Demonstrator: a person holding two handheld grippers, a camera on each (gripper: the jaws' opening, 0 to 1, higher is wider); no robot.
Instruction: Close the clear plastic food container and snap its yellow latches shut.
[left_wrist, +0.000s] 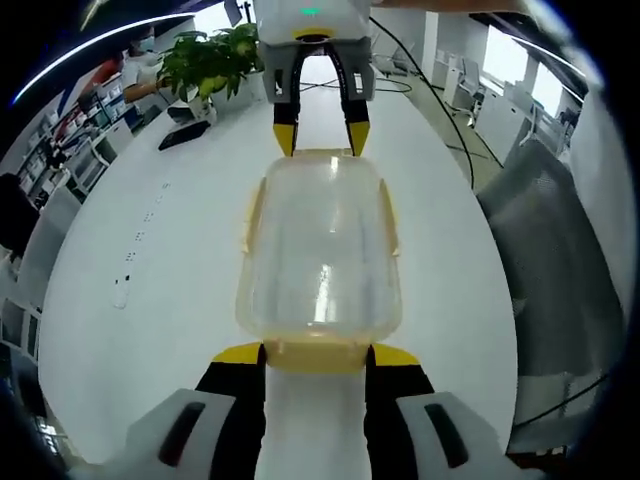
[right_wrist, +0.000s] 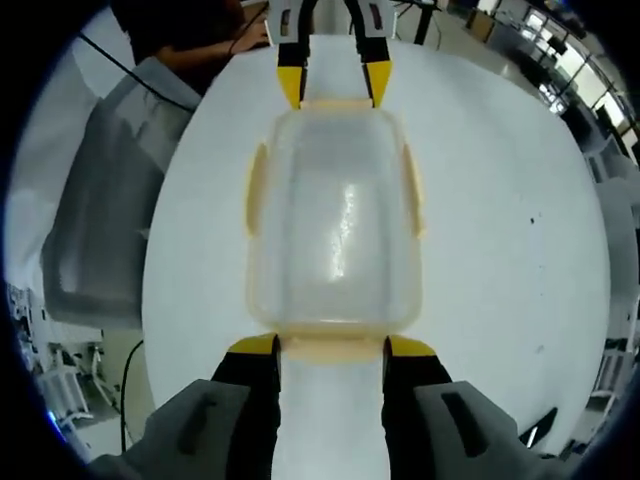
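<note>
A clear plastic container (left_wrist: 320, 250) with its lid on sits on the white table (left_wrist: 150, 260). Yellow latches (left_wrist: 252, 215) run along its long sides and ends. My left gripper (left_wrist: 318, 355) is open, its yellow tips flanking the near end latch (left_wrist: 318, 352). My right gripper (left_wrist: 321, 140) stands open at the far end. In the right gripper view the same container (right_wrist: 335, 220) lies lengthwise, with the right gripper (right_wrist: 332, 347) open around the near end latch (right_wrist: 330, 345) and the left gripper (right_wrist: 335, 88) open at the opposite end. Side latches (right_wrist: 257, 190) lie flat against the walls.
A potted plant (left_wrist: 215, 60) and a flat black item (left_wrist: 183, 133) stand at the far left of the table, with a cable (left_wrist: 430, 100) trailing off to the right. A grey chair (left_wrist: 550, 260) stands beside the table edge. The same grey chair (right_wrist: 100, 210) stands on the left in the right gripper view.
</note>
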